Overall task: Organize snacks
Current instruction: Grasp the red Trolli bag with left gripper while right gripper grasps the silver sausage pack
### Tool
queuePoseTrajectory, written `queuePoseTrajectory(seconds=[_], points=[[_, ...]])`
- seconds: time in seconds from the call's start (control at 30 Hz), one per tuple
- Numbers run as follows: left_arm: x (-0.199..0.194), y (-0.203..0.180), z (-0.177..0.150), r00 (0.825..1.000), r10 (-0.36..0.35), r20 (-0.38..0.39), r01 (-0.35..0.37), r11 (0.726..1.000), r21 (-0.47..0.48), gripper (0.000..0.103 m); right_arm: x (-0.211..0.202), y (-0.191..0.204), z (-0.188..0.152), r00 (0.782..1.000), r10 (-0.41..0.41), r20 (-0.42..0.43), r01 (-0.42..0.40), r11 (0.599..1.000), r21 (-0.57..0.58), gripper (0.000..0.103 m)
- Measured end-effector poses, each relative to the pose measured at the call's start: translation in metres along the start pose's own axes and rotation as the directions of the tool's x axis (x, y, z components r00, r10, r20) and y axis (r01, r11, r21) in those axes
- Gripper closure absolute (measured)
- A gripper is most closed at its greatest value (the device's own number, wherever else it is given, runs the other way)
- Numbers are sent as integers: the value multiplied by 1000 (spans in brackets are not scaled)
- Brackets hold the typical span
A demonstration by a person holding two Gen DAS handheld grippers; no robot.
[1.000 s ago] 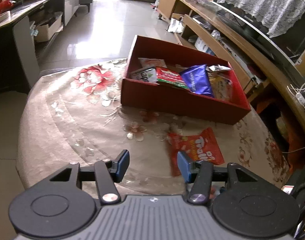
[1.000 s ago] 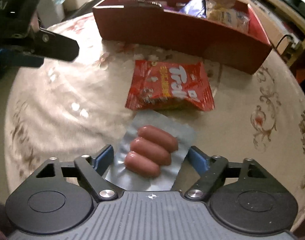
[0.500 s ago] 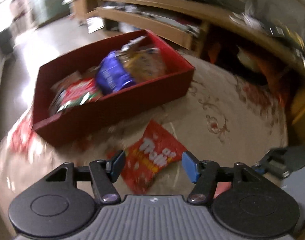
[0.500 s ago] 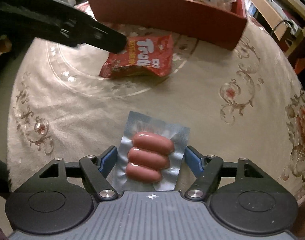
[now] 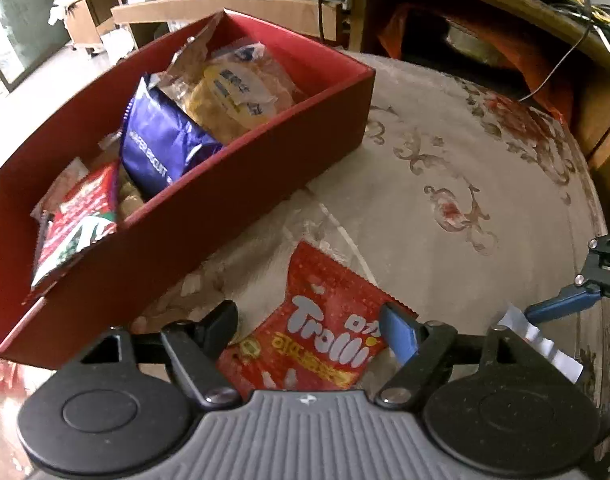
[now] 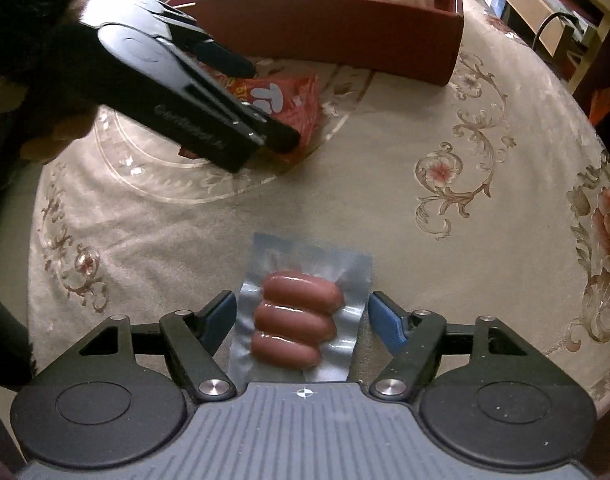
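Both grippers hang low over the flowered tablecloth, each spread around a snack packet.

Nearest in the right wrist view, the right gripper [image 6: 302, 316] is level and close to the cloth, its jaws wide, with the vacuum-sealed sausage pack [image 6: 301, 314] lying flat between the blue fingertips [image 6: 385, 326]; whether they touch the film cannot be told. Farther off and to the left, the left gripper [image 5: 309, 330] slants down toward the table, jaws also wide, straddling the near end of the red Trolli gummy bag [image 5: 325, 332], which lies on the tablecloth [image 5: 445, 168] just in front of the red box [image 5: 225, 208]. The box holds a blue biscuit bag [image 5: 161, 148], a yellow chip bag [image 5: 233, 100] and a red-green packet [image 5: 77, 224]. Beyond stands a wooden shelf unit [image 5: 241, 12].
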State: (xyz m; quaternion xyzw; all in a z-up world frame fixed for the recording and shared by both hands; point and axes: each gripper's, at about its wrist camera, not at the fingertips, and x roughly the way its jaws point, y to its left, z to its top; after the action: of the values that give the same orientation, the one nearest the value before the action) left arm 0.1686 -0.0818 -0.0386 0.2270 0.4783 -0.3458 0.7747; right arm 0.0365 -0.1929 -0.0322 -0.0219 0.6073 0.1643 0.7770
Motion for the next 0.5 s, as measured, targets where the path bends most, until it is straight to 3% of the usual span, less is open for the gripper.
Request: queuePoseTrajectory(seconds=[0.3, 0.5], points=[[-12, -17, -32, 999, 14, -50, -16, 999, -34, 28, 2, -3, 1, 999, -45, -2, 45, 999, -3, 23], [-30, -35, -62, 996, 56, -74, -58, 998, -31, 25, 6, 2, -1, 997, -71, -15, 71, 997, -34, 15]])
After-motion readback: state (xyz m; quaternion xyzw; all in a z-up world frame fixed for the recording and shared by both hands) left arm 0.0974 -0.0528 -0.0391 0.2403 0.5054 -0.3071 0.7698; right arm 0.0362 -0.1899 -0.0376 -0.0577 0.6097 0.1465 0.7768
